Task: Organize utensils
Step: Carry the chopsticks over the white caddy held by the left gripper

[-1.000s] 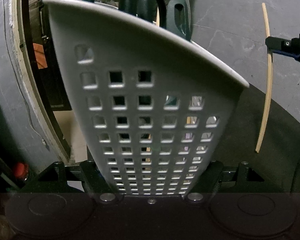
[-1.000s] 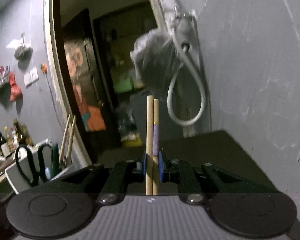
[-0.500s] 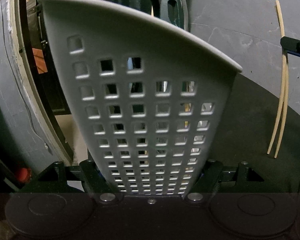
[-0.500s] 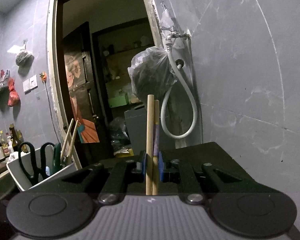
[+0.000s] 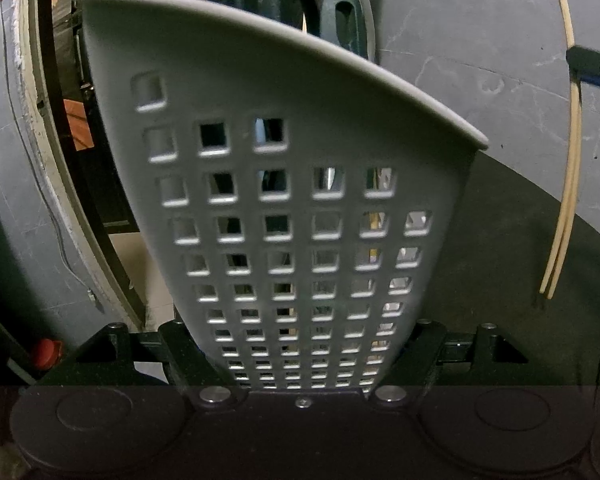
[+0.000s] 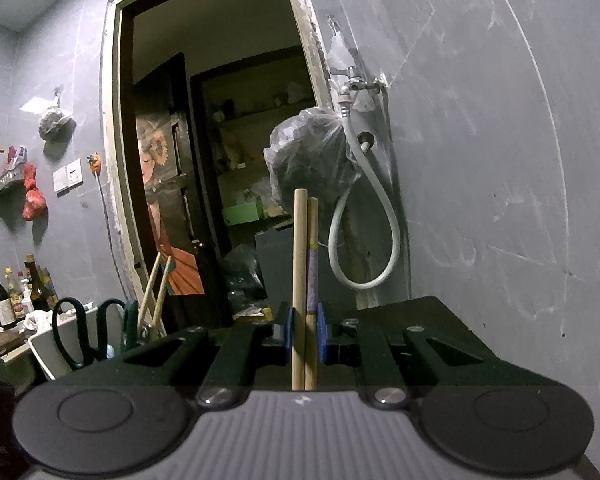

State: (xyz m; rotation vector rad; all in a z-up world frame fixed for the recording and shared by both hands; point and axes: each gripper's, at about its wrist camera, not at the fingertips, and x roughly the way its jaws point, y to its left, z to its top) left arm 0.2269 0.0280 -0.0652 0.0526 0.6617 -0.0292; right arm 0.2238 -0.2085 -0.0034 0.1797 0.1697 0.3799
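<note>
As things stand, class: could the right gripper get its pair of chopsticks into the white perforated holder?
Probably yes. The right gripper holds the chopsticks upright, apart from the holder, whose open top is only partly filled by scissors and other chopsticks.

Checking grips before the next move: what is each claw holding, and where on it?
Left claw: white perforated holder, gripped at its narrow end. Right claw: chopstick pair, pinched partway along their length.

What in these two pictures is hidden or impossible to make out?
- Left wrist view: the holder fills the frame; its pierced wall hides the blades of the scissors.
- Left wrist view: the right gripper is cut off by the edge.
- Right wrist view: the chopsticks run down behind the gripper body, tips unseen.
</note>
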